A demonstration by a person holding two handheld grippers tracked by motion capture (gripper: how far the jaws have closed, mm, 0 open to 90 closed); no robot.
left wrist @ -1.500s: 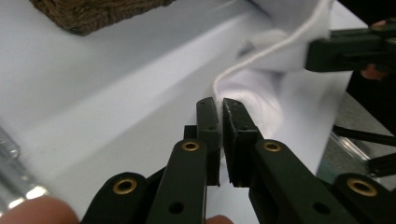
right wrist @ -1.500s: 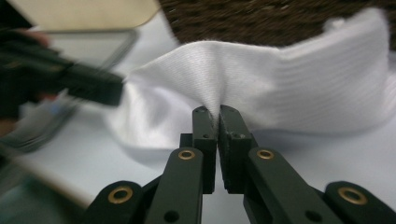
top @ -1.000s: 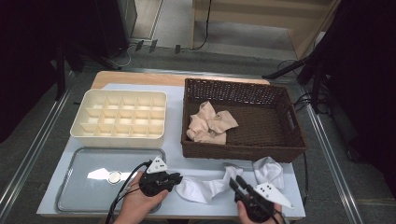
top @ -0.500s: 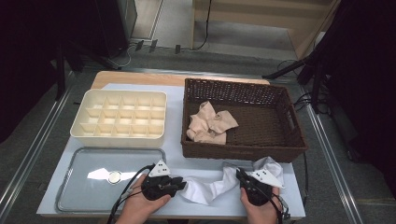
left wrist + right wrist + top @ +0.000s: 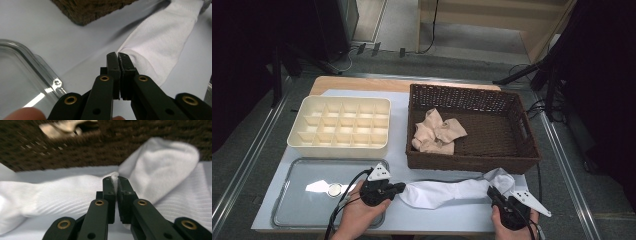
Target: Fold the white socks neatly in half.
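Note:
A white sock (image 5: 447, 192) lies stretched out along the table's front edge, between my two grippers. My left gripper (image 5: 399, 189) is at the sock's left end. In the left gripper view its jaws (image 5: 117, 54) are pressed together, with the sock's edge (image 5: 162, 42) caught at their tips. My right gripper (image 5: 492, 192) is at the sock's right part. In the right gripper view a pinch of white fabric (image 5: 62, 192) shows between its shut tips (image 5: 114, 178). A folded end of the sock (image 5: 502, 177) bunches just beyond it.
A brown wicker basket (image 5: 472, 162) stands right behind the sock and holds crumpled beige cloth (image 5: 437, 132). A cream compartment box (image 5: 337, 147) sits at the back left. In front of it lies a clear tray (image 5: 287, 210) with a small round object (image 5: 333, 189).
My right gripper has moved to the right with the sock in it, so the sock now lies drawn out straighter. My left gripper has stayed in place.

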